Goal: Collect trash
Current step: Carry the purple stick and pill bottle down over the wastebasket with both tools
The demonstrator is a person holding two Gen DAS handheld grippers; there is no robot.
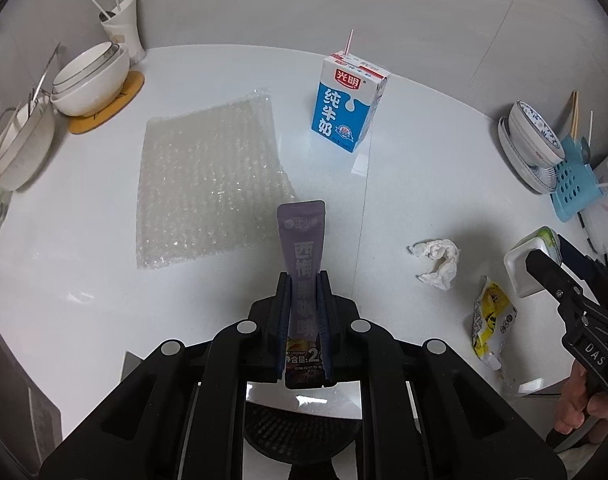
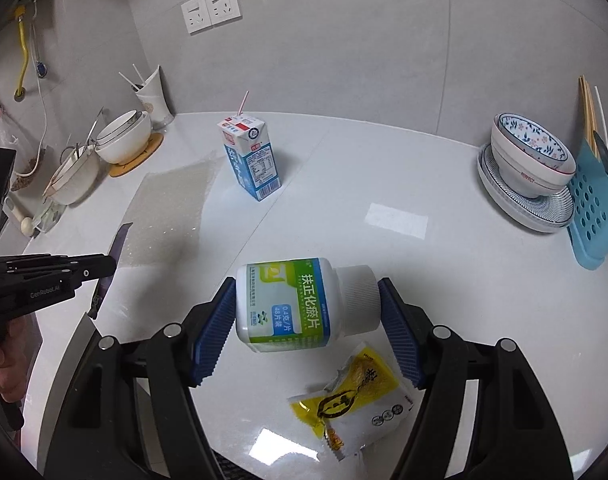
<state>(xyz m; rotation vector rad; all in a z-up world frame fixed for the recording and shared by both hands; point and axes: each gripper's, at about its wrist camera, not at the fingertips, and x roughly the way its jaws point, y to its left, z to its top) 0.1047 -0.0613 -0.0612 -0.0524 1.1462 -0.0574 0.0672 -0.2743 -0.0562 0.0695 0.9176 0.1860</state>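
right now both hands are loaded and lifted over the white table (image 1: 104, 280): the left gripper (image 1: 304, 304) is clamped on a purple sachet (image 1: 302, 236) standing up between its pads, and the right gripper (image 2: 306, 312) pinches a white pill bottle (image 2: 292, 304) end to end, base and cap. looks like the carry step, so the next move calls for a bin, and no bin shows in either view. left on the table: milk carton (image 1: 346, 108), bubble wrap (image 1: 208, 184), crumpled tissue (image 1: 438, 262), yellow packet (image 2: 356, 396). hard to tell whether the bottle is empty; the sachet's lower print is cut off by the pads.
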